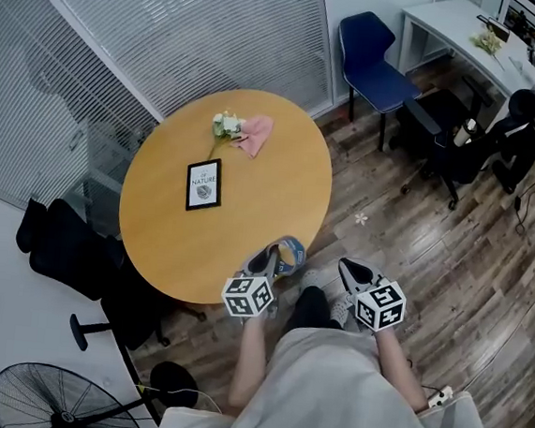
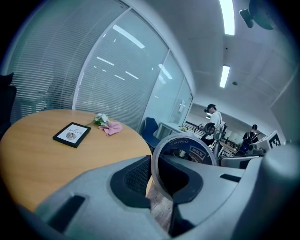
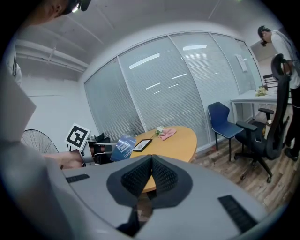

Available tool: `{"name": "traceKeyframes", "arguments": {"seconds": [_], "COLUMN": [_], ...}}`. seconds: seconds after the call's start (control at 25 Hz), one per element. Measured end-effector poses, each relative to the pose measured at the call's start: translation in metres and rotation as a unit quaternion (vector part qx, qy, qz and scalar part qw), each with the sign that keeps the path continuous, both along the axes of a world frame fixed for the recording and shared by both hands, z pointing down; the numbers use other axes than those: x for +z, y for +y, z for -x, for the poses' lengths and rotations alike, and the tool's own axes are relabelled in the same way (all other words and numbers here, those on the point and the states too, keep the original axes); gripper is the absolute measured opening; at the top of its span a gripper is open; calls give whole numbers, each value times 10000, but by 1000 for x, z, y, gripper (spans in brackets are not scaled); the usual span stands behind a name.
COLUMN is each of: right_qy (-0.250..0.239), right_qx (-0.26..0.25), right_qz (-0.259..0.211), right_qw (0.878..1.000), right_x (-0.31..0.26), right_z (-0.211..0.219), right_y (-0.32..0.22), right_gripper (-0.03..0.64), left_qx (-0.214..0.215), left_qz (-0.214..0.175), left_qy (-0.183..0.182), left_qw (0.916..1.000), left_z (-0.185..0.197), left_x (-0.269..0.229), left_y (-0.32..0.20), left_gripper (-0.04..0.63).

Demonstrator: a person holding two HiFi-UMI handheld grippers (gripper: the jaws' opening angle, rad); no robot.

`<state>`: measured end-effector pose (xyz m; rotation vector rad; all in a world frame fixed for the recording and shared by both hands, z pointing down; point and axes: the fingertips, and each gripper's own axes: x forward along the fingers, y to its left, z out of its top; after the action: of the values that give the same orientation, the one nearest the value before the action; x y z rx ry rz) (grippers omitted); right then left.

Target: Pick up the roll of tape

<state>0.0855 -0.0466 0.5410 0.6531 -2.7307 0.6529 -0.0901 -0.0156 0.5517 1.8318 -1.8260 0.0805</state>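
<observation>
L gripper [image 1: 278, 255] clamped on roll of tape [image 1: 292, 253]; in left gripper view, ring wall of roll [image 2: 199, 152] pinched btwn pads, roll standing on edge, blue label facing right. Held in air just off near right edge of round wooden table [image 1: 248, 216], wood floor [image 1: 408, 222] below. R gripper [image 1: 356, 271] just right of it, over floor, jaws pressed together w/ nothing btwn them [image 3: 151, 176]. On table, far left of the roll: framed picture [image 1: 203, 184] lying flat; beyond it, small flowers [image 1: 225, 124] touching pink cloth [image 1: 254, 134]. Blue chair [image 1: 376, 68] far right, apart from table. Fan [image 1: 51, 404] near left on floor.
</observation>
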Motion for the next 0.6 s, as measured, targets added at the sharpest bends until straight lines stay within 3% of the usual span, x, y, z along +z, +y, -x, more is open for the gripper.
{"name": "traceKeyframes", "arguments": {"seconds": [0.6], "right_qy": [128], "right_qx": [-210], "right_qz": [-131], "right_qw": [9996], "right_x": [0], "right_z": [12], "right_y": [-2], "right_gripper": [-3], "left_qx": [-101], "left_qz": [-12], "left_qy": [21], "left_qw": [9999], "left_z": [7], "left_x": [1], "left_y": [-2], "left_gripper": [53]}}
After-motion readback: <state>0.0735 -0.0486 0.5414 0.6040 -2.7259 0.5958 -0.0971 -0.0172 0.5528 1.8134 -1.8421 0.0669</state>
